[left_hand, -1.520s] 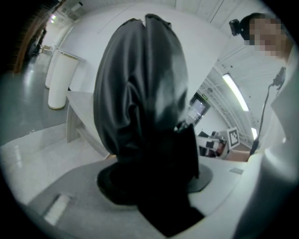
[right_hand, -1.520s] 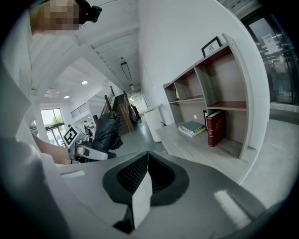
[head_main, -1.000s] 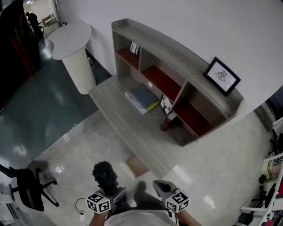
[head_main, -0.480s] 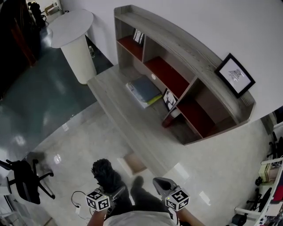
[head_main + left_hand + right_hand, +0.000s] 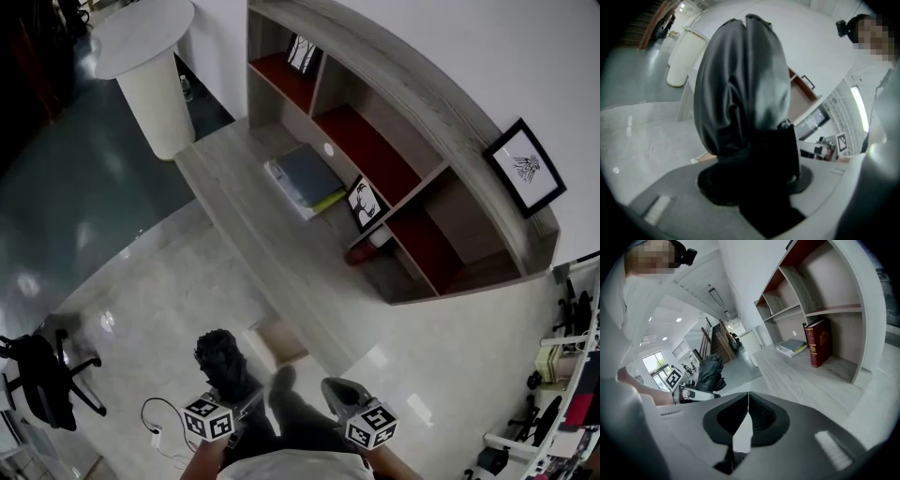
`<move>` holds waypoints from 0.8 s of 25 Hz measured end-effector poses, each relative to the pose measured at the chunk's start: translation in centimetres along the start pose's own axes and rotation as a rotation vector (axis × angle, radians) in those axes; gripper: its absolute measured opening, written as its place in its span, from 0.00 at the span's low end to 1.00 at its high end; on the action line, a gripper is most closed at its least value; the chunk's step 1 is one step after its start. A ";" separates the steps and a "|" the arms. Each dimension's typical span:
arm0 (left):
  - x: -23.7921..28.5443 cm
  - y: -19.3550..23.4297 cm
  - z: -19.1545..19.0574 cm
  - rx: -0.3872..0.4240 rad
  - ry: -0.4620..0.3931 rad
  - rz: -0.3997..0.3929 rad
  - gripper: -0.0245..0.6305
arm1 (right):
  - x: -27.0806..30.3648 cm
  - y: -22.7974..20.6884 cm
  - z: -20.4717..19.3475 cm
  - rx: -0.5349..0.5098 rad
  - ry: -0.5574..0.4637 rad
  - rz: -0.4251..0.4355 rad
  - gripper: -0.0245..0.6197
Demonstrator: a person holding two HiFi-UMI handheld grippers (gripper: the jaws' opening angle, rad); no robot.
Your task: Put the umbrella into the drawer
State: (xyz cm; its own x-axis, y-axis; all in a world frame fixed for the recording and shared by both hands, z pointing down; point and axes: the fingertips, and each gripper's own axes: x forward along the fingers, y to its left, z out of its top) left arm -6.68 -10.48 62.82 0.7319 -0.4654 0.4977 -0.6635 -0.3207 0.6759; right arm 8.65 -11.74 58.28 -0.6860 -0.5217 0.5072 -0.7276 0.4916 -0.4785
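Observation:
A black folded umbrella (image 5: 220,358) stands up out of my left gripper (image 5: 232,394), low in the head view. In the left gripper view the umbrella (image 5: 740,84) fills the middle, and the left gripper (image 5: 754,176) is shut on its lower end. My right gripper (image 5: 337,392) hangs beside it, a little to the right. Its jaws (image 5: 747,405) meet with nothing between them. From the right gripper view the umbrella (image 5: 710,371) shows off to the left. A light-brown box-like thing (image 5: 277,342) lies under the desk's front edge; whether it is a drawer I cannot tell.
A long grey wooden desk (image 5: 272,248) with red-backed shelves stands ahead, bearing a stack of books (image 5: 305,178) and a red book (image 5: 818,343). A white round pedestal table (image 5: 141,47) stands far left. An office chair (image 5: 33,394) and a floor cable (image 5: 155,431) lie at the left.
Both grippers have sunk a little, the umbrella still in the left one. The desk and shelves now sit higher and larger in the head view.

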 end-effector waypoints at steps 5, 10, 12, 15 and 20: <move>1.9 2.2 -2.0 0.019 0.054 0.009 0.37 | 1.8 -0.8 -1.1 0.010 0.062 -0.036 0.04; 3.3 4.5 -4.0 0.011 0.100 -0.003 0.37 | 4.3 -1.2 -3.0 0.021 0.105 -0.052 0.04; 4.0 6.0 -4.9 0.024 0.119 0.005 0.37 | 5.3 -1.6 -3.9 0.028 0.106 -0.065 0.03; 5.1 8.0 -6.3 0.011 0.140 0.021 0.37 | 6.4 -2.4 -5.4 0.037 0.120 -0.072 0.03; 6.6 10.6 -7.9 0.000 0.157 0.045 0.37 | 7.4 -3.6 -8.3 0.055 0.175 -0.079 0.04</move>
State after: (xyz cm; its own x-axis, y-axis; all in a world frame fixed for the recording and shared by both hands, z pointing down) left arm -7.63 -10.45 77.54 0.7169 -0.3446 0.6061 -0.6960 -0.3025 0.6512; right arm 6.21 -11.57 69.65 -0.6202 -0.4256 0.6589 -0.7810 0.4131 -0.4684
